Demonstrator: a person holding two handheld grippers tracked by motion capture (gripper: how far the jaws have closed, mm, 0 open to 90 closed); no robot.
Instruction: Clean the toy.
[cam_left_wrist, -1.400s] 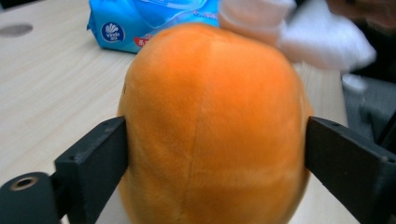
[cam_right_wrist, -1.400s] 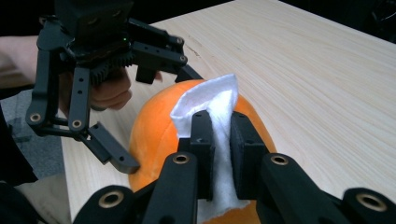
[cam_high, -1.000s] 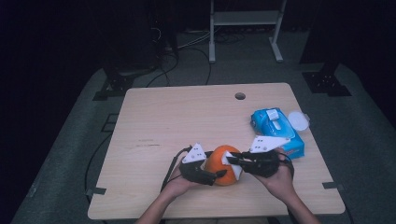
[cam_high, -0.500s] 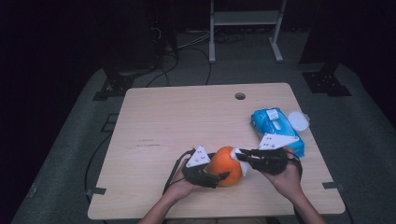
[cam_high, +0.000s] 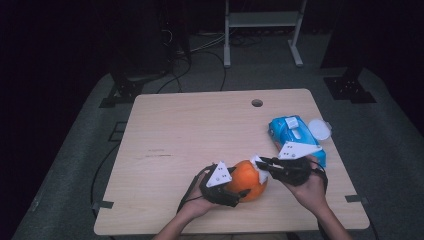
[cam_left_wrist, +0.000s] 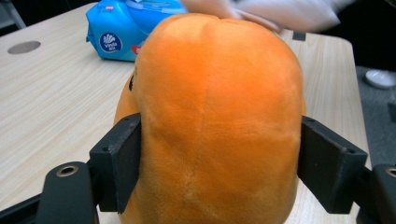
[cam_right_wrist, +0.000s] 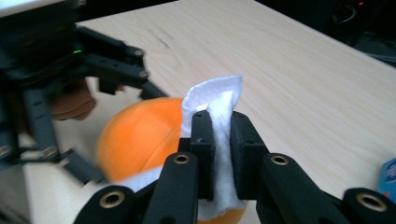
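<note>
High view: an orange plush toy (cam_high: 246, 179) sits on the tabletop (cam_high: 200, 130) near its front edge, a little right of the middle. The left gripper (cam_high: 235, 192) comes in from the left side of the toy and holds it at the body; a hand (cam_high: 196, 206) is under the gripper. The right gripper (cam_high: 260, 165) meets the toy from the right at a white cloth flap (cam_high: 260, 164) on its upper right side; a hand (cam_high: 311, 187) carries that gripper. A blue packet of wipes (cam_high: 292, 132) lies near the right edge, just behind the right gripper, with a white round lid (cam_high: 319, 129) off the tabletop beside it. A small round hole (cam_high: 257, 103) sits near the back edge. Left gripper view: the toy (cam_left_wrist: 219, 121) is large in the frame, both black jaws pressed against its sides, having just closed a little further on it; blue packet (cam_left_wrist: 126, 28) beyond it. Right gripper view: jaws nearly together, pinching the white flap (cam_right_wrist: 219, 121) between the pads; the flap stands up above them. The toy's orange body (cam_right_wrist: 140, 140) lies just behind, with the left gripper blurred at the left.
</note>
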